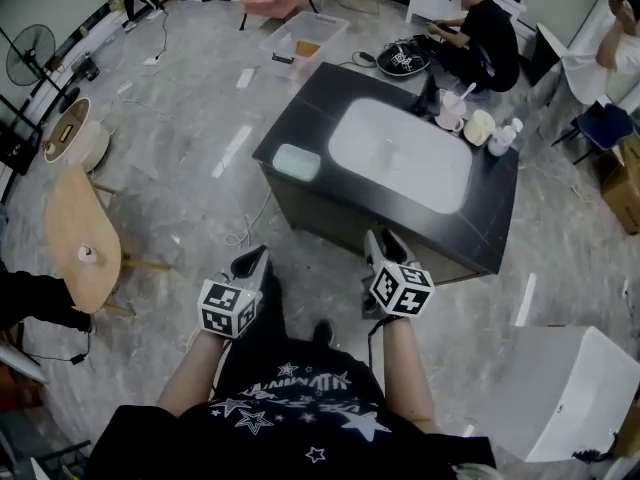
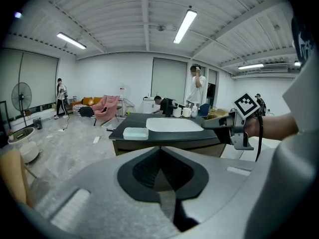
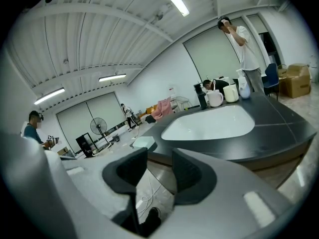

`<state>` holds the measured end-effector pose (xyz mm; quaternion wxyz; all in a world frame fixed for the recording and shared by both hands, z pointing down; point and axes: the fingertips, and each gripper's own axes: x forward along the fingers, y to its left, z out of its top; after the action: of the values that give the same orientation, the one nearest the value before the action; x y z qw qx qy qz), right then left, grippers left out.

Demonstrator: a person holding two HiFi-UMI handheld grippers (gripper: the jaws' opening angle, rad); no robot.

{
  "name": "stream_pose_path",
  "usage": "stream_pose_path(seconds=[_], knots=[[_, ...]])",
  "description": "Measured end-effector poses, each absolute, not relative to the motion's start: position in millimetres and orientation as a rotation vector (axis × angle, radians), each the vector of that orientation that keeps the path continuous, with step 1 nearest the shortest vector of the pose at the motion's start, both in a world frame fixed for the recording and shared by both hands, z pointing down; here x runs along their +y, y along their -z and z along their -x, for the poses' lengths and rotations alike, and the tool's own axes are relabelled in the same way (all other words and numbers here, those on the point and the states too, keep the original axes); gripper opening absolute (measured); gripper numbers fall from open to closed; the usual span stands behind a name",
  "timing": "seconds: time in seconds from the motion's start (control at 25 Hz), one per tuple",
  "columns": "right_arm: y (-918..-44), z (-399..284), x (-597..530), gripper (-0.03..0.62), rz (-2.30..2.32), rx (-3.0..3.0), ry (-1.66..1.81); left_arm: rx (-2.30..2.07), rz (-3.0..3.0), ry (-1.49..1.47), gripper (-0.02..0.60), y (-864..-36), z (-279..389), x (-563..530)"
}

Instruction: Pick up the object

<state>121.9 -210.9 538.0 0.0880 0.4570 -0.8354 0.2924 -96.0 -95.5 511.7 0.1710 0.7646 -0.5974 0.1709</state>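
Observation:
A pale green rectangular block (image 1: 297, 162) lies on the near left corner of a dark table (image 1: 300, 108), beside a large white oval basin (image 1: 400, 153). It also shows in the left gripper view (image 2: 135, 132) and the right gripper view (image 3: 143, 142). Both grippers hover over the floor short of the table's near edge, pointing at it. My left gripper (image 1: 262, 255) (image 2: 159, 151) is shut, tips together, holding nothing. My right gripper (image 1: 378, 236) (image 3: 159, 168) is open with a narrow gap and nothing in it; it also shows in the left gripper view (image 2: 219, 122).
White mugs (image 1: 450, 118) and bottles (image 1: 503, 138) crowd the table's far right corner. A round wooden side table (image 1: 80, 238) stands at the left, a white box (image 1: 570, 393) at the lower right. People sit and stand behind the table. A cable (image 1: 245, 230) lies on the floor.

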Motion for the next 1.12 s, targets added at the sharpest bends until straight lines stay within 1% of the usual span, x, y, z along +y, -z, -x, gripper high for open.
stream_pose_path(seconds=[0.36,0.8,1.12], knots=[[-551.7,-68.8,-254.3,0.161,-1.386,-2.419,-0.889,-1.627,-2.203,-0.473,0.010,-521.0,141.2,-155.5],[-579.7,9.8,-317.9,0.161,-1.513,-2.266,-0.991,-1.393,-2.341,-0.537,0.010,-535.6,198.8,-271.6],[-590.7,47.8,-338.7,0.161,-1.566,-2.165,-1.009,-1.266,-2.361,-0.560,0.011,-550.8,231.2,-314.3]])
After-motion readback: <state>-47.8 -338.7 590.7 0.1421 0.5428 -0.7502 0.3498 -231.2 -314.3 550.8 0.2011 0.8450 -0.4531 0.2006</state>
